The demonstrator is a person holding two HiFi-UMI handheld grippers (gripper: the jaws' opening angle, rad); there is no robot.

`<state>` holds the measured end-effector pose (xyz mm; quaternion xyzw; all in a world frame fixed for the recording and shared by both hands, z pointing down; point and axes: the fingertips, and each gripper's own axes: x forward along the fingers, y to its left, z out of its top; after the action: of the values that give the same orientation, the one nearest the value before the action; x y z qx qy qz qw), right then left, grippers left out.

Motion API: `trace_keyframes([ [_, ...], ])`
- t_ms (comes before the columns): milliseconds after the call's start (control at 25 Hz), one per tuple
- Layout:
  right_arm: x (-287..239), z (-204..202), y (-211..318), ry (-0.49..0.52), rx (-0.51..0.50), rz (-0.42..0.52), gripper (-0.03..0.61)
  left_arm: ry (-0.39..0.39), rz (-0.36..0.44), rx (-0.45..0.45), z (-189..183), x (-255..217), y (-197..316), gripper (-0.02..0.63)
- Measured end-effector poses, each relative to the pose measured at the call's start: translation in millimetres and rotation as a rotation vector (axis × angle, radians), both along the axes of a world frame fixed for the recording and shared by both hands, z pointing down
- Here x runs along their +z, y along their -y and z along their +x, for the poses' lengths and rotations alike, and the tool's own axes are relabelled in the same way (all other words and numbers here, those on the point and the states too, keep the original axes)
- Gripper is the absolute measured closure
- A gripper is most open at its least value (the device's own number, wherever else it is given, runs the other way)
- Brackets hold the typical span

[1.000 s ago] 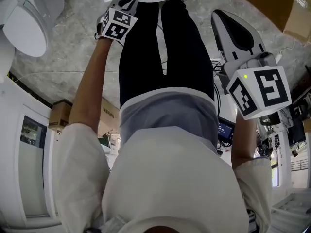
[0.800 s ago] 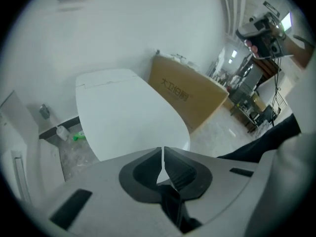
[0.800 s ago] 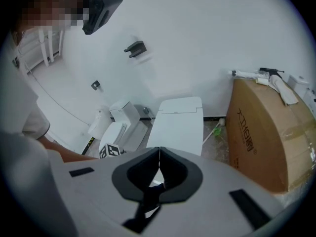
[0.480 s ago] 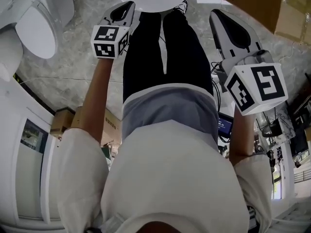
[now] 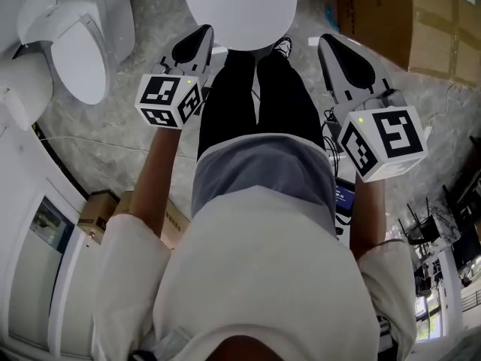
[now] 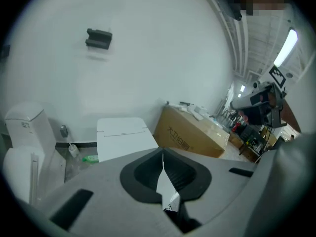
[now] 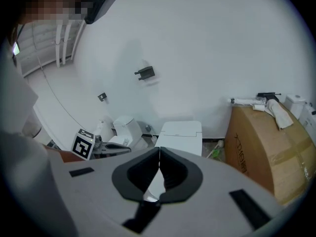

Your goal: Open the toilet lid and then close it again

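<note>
The toilet (image 5: pixel 237 6) stands straight ahead of the person, its white lid (image 6: pixel 122 132) down and flat; it also shows as a white block, the toilet (image 7: pixel 180 132), against the wall. My left gripper (image 5: pixel 197 40) hangs in the air short of the lid's near left edge. Its jaws have just closed the last bit and meet at the tips with nothing between them, as the left gripper (image 6: pixel 163 153) shows in its own view. My right gripper (image 5: pixel 338 51) floats to the lid's right, apart from it. Seen from its own camera, the right gripper (image 7: pixel 159 151) is shut and empty.
A second toilet (image 5: pixel 79 40) with its seat showing stands at the left. A large cardboard box (image 5: pixel 398 21) sits right of the task toilet, with small items on top of the box (image 7: pixel 269 142). A white cabinet (image 5: pixel 34 277) runs along the left. Cables lie on the stone floor (image 5: pixel 105 138).
Both grippers have risen toward the head camera, the left one much further and with a roll of its cube. More of the closed lid and the box has come into view.
</note>
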<state>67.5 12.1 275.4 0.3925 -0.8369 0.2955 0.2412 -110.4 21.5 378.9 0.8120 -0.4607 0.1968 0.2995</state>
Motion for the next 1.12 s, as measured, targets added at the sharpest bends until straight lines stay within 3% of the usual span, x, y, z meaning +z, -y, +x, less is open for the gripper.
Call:
trace_keyframes([
  [440,-75.6,-1.8,-5.1,0.051,-0.008,0.114,0.568,-0.062,0.16,-0.082,-5.1,-133.6,-7.5,0.604],
  [720,-117.5,15.2,-4.6,0.04,0.015,0.196,0.568,-0.1,0.241,-0.13,-5.0,-194.1,-8.4,0.604],
  [880,-134.1,23.5,-7.0,0.081,0.028,0.212,0.568,-0.112,0.312,-0.13,-0.8,-231.6,-6.1,0.604],
  [1120,-143.6,13.1,-13.1,0.055,0.021,0.266,0.569,-0.138,0.37,-0.159,-19.0,-262.2,-2.9,0.604],
])
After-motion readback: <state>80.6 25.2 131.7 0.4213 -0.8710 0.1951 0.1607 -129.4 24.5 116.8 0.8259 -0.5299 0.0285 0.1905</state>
